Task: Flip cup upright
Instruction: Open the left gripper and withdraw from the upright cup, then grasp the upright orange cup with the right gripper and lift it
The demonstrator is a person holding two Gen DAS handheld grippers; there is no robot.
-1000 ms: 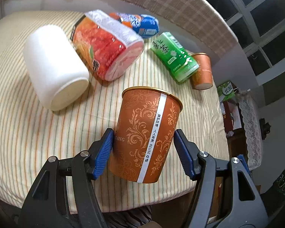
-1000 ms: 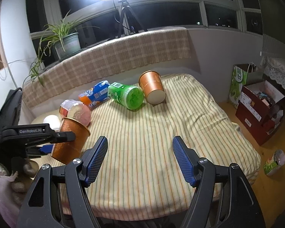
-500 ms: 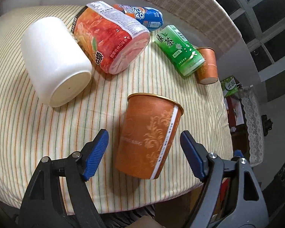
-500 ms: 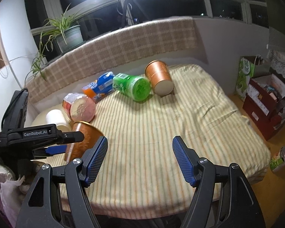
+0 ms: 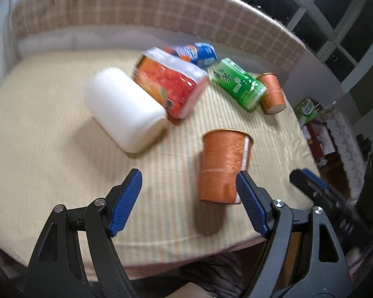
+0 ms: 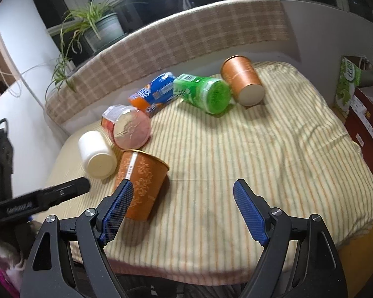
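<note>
An orange patterned paper cup (image 5: 223, 166) stands upright, mouth up, on the striped cloth near the front edge; it also shows in the right wrist view (image 6: 141, 181). My left gripper (image 5: 189, 201) is open and empty, drawn back, with the cup just ahead of its right finger. My right gripper (image 6: 180, 211) is open and empty, low over the cloth, with the cup beside its left finger. A second orange cup (image 6: 242, 80) lies on its side at the far right; it also shows in the left wrist view (image 5: 272, 93).
A white jar (image 5: 123, 109), a red-orange container (image 5: 170, 82), a blue-orange packet (image 5: 194, 53) and a green bottle (image 5: 238, 83) lie on their sides on the table (image 6: 273, 149). A potted plant (image 6: 99, 27) stands on the sill. Boxes (image 6: 365, 116) sit on the floor at right.
My left gripper has let go of the orange cup, opened wide and pulled back to the left. The cup now stands free. The right gripper has moved closer to the table.
</note>
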